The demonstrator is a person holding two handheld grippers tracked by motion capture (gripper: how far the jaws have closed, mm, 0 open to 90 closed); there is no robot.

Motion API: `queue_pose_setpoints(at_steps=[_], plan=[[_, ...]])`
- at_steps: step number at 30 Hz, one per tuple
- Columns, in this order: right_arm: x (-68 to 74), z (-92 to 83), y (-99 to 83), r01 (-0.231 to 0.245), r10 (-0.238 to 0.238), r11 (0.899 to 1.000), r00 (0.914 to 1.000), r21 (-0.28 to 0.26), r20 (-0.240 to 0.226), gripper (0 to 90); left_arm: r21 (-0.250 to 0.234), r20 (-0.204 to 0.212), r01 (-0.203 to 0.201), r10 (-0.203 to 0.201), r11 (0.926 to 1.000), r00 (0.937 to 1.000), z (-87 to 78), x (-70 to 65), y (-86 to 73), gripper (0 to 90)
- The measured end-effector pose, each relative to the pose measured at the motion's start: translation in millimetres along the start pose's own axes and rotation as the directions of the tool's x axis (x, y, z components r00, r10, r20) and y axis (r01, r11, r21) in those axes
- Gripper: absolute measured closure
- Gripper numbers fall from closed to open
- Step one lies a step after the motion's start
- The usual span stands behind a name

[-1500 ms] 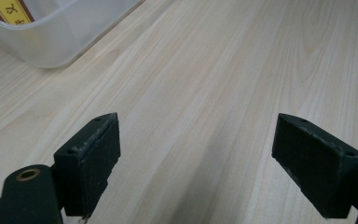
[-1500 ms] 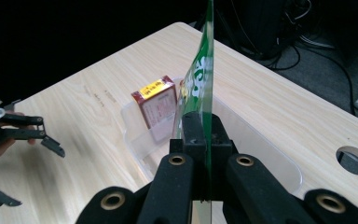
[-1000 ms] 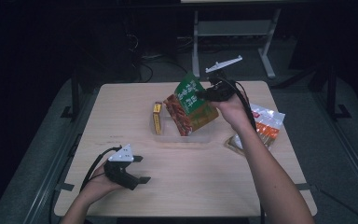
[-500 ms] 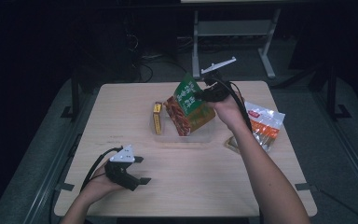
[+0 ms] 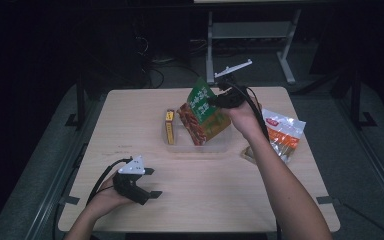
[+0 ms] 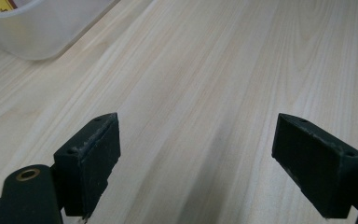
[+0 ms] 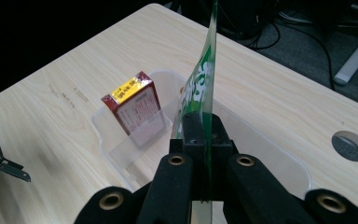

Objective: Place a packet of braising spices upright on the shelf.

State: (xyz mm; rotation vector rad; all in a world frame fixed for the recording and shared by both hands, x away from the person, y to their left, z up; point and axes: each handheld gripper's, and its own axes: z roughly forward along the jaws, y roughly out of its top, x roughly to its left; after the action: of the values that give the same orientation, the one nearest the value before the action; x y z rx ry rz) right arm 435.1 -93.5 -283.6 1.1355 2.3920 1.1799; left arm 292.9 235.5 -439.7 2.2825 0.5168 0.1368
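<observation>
A green and orange snack bag (image 5: pixel 202 112) hangs tilted over the clear plastic tub (image 5: pixel 220 146) at the table's middle, its lower end down in the tub. My right gripper (image 5: pixel 219 97) is shut on the bag's green top edge (image 7: pixel 200 88), the jaws pinching it flat. A small red and yellow box (image 5: pixel 169 126) stands upright in the tub's left end (image 7: pixel 133 107). My left gripper (image 5: pixel 152 182) rests on the table near the front left, jaws open with bare wood between them (image 6: pixel 196 154).
A white and orange snack bag (image 5: pixel 281 133) lies on the table to the right of the tub. A round cable hole (image 7: pixel 350 145) sits in the tabletop beyond the tub. A corner of the tub (image 6: pixel 37 28) lies ahead of the left gripper.
The right gripper has drifted slightly to the left with the bag, and the bag now sits a little lower into the tub. The left gripper has stayed where it was.
</observation>
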Motion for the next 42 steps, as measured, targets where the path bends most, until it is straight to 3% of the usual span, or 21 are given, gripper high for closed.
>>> queue_pose_setpoints(at_steps=[4, 15, 20, 25, 33, 42], plan=[[4.8, -0.5, 6.3, 0.002, -0.002, 1.000, 0.9999, 0.000, 0.016, 89.8, 0.002, 0.001, 0.001, -0.001, 1.0000, 1.0000, 0.1, -0.4, 0.0, 14.8], [8.6, 12.2, 12.9, -0.004, 0.004, 1.000, 0.9998, 0.014, -0.017, 88.8, 0.008, 0.008, -0.005, 0.005, 1.0000, 1.0000, 1.5, -0.7, -0.1, 14.8], [8.9, 13.8, 16.2, 0.000, 0.000, 1.000, 0.9994, 0.008, -0.036, 81.8, 0.013, 0.010, -0.009, 0.009, 0.9999, 0.9999, 1.8, -1.5, 0.0, 14.8], [8.9, 6.0, 6.2, 0.011, -0.011, 1.000, 0.9988, 0.009, -0.048, 76.8, 0.016, 0.012, -0.010, 0.009, 0.9998, 0.9999, 2.6, -1.2, -0.2, 14.8], [4.4, -11.5, -20.8, 0.017, -0.017, 1.000, 0.9980, 0.000, -0.061, 76.2, 0.023, 0.014, -0.009, 0.009, 0.9997, 0.9999, 4.4, -2.4, 0.4, 14.8], [0.0, -18.6, -33.4, 0.020, -0.020, 1.000, 0.9985, -0.008, -0.051, 89.8, 0.024, 0.014, -0.014, 0.014, 0.9996, 0.9998, 4.4, -3.1, 0.5, 14.8]])
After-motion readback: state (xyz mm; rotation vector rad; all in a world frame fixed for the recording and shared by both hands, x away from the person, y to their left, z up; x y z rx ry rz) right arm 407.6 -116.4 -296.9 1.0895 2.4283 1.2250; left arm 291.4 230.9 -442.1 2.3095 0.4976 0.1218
